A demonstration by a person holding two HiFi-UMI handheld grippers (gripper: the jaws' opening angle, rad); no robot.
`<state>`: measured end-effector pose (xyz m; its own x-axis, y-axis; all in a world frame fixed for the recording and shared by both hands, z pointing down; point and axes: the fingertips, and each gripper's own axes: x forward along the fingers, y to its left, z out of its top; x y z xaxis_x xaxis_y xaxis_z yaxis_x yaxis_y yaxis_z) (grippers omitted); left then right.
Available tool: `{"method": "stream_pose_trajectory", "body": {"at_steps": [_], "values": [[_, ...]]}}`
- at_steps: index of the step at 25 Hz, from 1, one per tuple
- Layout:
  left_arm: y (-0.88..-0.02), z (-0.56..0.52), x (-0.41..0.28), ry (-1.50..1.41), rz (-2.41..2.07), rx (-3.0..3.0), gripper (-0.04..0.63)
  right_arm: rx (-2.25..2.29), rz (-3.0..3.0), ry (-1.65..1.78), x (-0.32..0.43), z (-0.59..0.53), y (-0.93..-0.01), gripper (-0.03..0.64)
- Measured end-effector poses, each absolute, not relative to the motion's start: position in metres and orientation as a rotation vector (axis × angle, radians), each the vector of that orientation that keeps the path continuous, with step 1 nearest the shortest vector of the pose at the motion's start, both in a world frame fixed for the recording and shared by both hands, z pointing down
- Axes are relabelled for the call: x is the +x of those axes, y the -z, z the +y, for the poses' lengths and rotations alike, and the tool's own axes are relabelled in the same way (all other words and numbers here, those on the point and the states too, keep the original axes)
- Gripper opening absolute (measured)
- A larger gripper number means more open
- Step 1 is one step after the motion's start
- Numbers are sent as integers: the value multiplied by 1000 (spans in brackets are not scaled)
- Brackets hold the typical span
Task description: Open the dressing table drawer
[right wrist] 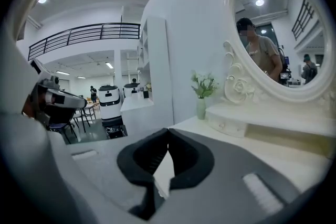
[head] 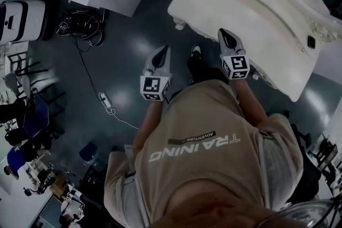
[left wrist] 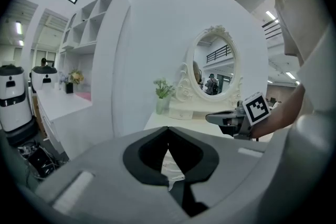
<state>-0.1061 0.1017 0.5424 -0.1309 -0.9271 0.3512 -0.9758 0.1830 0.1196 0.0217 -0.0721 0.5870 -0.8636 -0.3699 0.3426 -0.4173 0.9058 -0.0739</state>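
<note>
The cream dressing table (head: 240,5) fills the upper right of the head view, with its oval mirror (right wrist: 278,34) at the back. A small drawer box with knobs (right wrist: 228,125) sits under the mirror, and a vase of flowers (right wrist: 201,99) stands beside it. The table's front face is hidden under its top. My right gripper (head: 224,34) hovers at the table's near edge, jaws shut and empty. My left gripper (head: 162,52) hangs over the floor to the left of the table, shut on nothing. The left gripper view shows the right gripper (left wrist: 231,119) over the tabletop (left wrist: 194,120).
A white partition with shelves (left wrist: 100,60) stands left of the table. Cables and a power strip (head: 105,101) lie on the dark floor. White robots (right wrist: 110,102) and chairs (head: 32,115) are farther off. The person's shoes (head: 195,53) are beside the table.
</note>
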Motion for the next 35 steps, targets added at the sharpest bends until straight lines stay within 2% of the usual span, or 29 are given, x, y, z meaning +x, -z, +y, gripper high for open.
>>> {"method": "stream_pose_trajectory", "body": {"at_steps": [5, 13, 25, 35], "values": [[-518, 50, -144, -218, -2135, 1880, 6, 617, -2741, -206, -19, -110, -583, 3], [-493, -13, -178, -209, -2162, 1967, 6, 654, -2687, -199, -28, -158, -605, 3], [-502, -118, -202, -212, -1884, 2240, 6, 909, -2565, -290, -26, -201, -612, 3], [-519, -187, -256, -306, -1541, 2553, 6, 1161, -2450, -303, -95, -227, -598, 4]]}}
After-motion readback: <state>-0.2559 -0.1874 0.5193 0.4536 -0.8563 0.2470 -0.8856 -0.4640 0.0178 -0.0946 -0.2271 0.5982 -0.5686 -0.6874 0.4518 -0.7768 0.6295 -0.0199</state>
